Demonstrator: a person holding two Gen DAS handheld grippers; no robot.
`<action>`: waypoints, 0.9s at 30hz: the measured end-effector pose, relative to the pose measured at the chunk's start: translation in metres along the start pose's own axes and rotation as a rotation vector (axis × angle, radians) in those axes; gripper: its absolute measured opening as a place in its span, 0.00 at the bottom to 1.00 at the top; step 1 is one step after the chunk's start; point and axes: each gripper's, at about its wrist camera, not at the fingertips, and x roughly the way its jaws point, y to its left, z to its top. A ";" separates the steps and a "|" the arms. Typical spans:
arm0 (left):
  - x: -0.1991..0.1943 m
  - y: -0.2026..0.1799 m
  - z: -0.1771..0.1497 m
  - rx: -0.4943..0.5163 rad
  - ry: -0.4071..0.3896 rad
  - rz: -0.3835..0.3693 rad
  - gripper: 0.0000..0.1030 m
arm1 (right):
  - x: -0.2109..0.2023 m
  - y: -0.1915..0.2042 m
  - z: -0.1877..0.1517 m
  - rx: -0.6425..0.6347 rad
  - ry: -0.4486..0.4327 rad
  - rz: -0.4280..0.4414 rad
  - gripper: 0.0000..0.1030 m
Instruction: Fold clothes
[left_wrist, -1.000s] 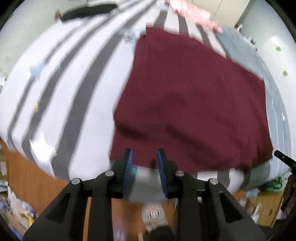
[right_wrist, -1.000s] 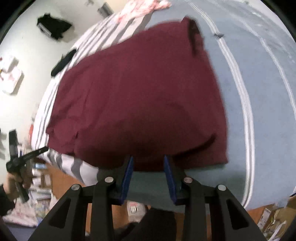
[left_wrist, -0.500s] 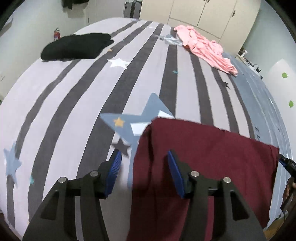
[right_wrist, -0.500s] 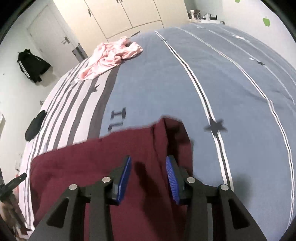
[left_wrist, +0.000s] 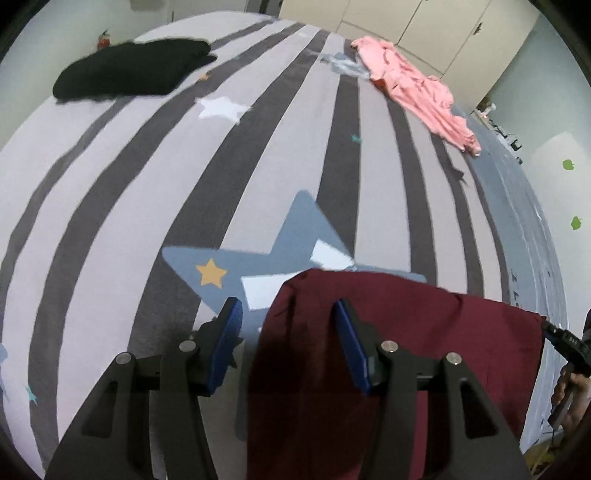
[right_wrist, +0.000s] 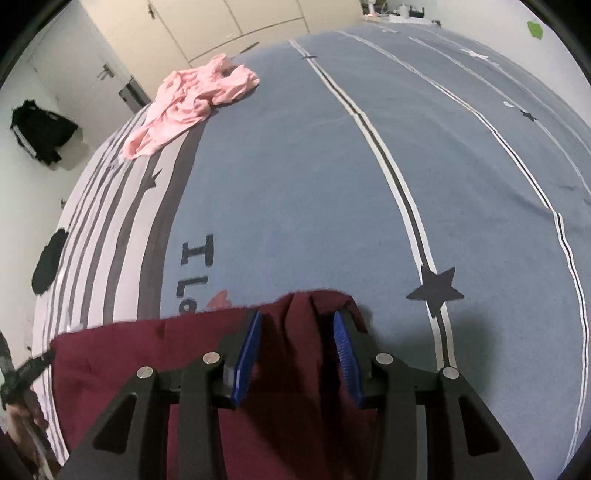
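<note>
Left wrist view: the left tool stands released, jaws spread over the left far corner of the maroon garment, which lies on the bed. The folded edge probably lies here so the cloth halves evenly. A black garment and a pink garment lie well apart.

Right wrist view: the right tool is likewise released, jaws apart over the garment's right far corner. The pink garment lies far off.

A black jacket hangs on the wall; cream wardrobe doors stand beyond the bed's far edge.
</note>
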 end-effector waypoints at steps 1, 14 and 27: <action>-0.002 -0.003 0.001 0.009 -0.003 -0.010 0.48 | -0.001 0.001 -0.004 -0.008 0.009 0.013 0.37; 0.016 -0.028 -0.005 0.082 0.065 0.057 0.18 | 0.007 -0.007 -0.022 -0.037 0.058 -0.002 0.37; 0.015 -0.033 0.013 0.054 0.050 0.059 0.07 | 0.012 -0.015 0.002 -0.088 0.040 0.019 0.05</action>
